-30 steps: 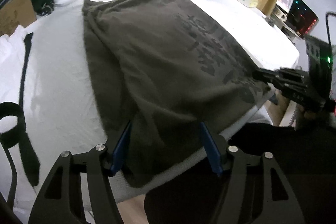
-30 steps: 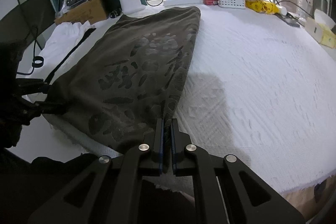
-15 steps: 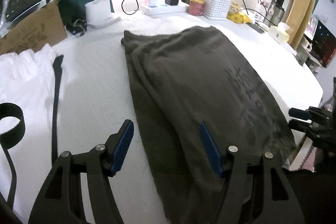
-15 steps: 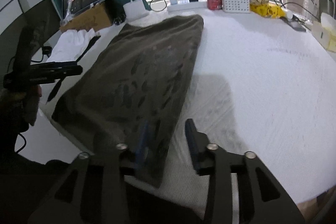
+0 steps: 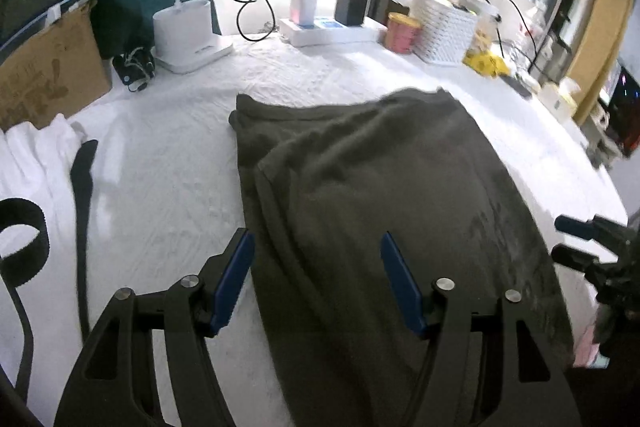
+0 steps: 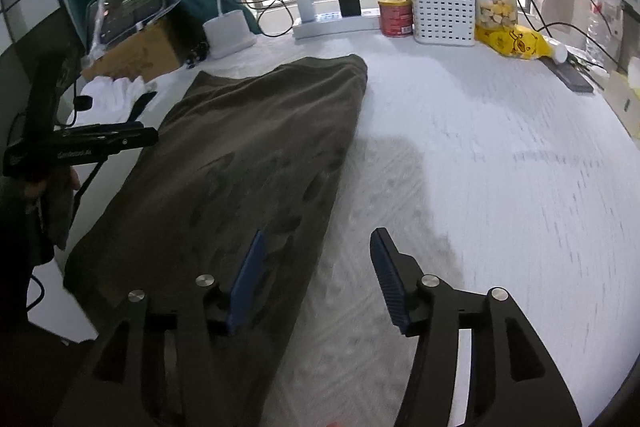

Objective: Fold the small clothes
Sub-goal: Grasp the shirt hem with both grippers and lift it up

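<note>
Matt olive cloth garment [image 5: 392, 195] lies on a white, rough-textured fabric table cover [image 6: 500, 155].

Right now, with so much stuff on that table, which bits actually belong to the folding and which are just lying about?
Part of the job:
- dark olive garment, lying flat on the white table cover
- left gripper, jaws opening, gripping nothing
- right gripper, jaws opening, gripping nothing

Just lying about:
- white basket
- red tin
- yellow bag
- cardboard box
- power strip
- black strap

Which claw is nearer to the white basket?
Right. The right claw is at the shirt's edge on the side where the basket stands; the left claw is over its opposite edge.
</note>
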Motion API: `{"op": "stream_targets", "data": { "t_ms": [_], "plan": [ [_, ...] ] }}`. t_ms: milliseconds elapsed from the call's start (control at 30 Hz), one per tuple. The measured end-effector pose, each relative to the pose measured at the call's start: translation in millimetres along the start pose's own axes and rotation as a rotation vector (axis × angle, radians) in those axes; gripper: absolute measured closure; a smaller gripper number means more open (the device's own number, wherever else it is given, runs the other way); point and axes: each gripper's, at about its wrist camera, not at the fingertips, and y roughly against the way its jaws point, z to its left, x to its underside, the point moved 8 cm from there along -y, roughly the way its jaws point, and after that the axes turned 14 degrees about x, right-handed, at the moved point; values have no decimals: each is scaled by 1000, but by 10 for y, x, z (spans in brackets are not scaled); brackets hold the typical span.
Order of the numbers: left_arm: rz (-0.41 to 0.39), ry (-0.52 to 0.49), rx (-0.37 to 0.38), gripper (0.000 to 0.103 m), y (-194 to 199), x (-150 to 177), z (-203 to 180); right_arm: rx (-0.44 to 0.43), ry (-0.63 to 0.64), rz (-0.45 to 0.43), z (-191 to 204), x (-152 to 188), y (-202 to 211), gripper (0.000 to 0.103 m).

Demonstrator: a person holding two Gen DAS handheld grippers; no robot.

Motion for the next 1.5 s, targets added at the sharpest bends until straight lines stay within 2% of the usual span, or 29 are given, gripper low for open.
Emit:
{"op": "stream_targets", "data": {
  "t_ms": [67,333,433,467,567,733,900,1133,1267,1333,1500],
  "plan": [
    [-19,29,10,19,-41,-64,53,3,2,-1,-21,-83,-74,43],
    [-40,116,22,18,-252,-232,295,2,-5,-13,-71,-395,-291,42],
    [-1,158,68,15,-432,-223,315,0,-14,-12,-93,-470,-365,42],
    [-20,119,63,8,-450,-260,265,-2,-19,-11,-106,-497,-399,42],
    [-7,67,48,1,-559,-281,198,-5,-31,-8,-141,-550,-479,42],
    [39,18,-2,1,-650,-297,161,-11,-48,8,-198,-589,-619,42],
    [39,32,-12,1,-684,-344,176,-34,-63,16,-210,-627,-751,42],
    [63,-45,36,1,-776,-356,-35,-48,-19,8,-134,-776,-889,42],
    [57,-47,45,2,-790,-373,-56,-57,-7,5,-95,-867,-975,42],
    [56,-48,40,4,-792,-378,-54,-66,3,6,-48,-915,-1026,42],
    [35,-56,40,23,-802,-406,-94,-95,-4,9,24,-998,-1105,42]
  ]
}}
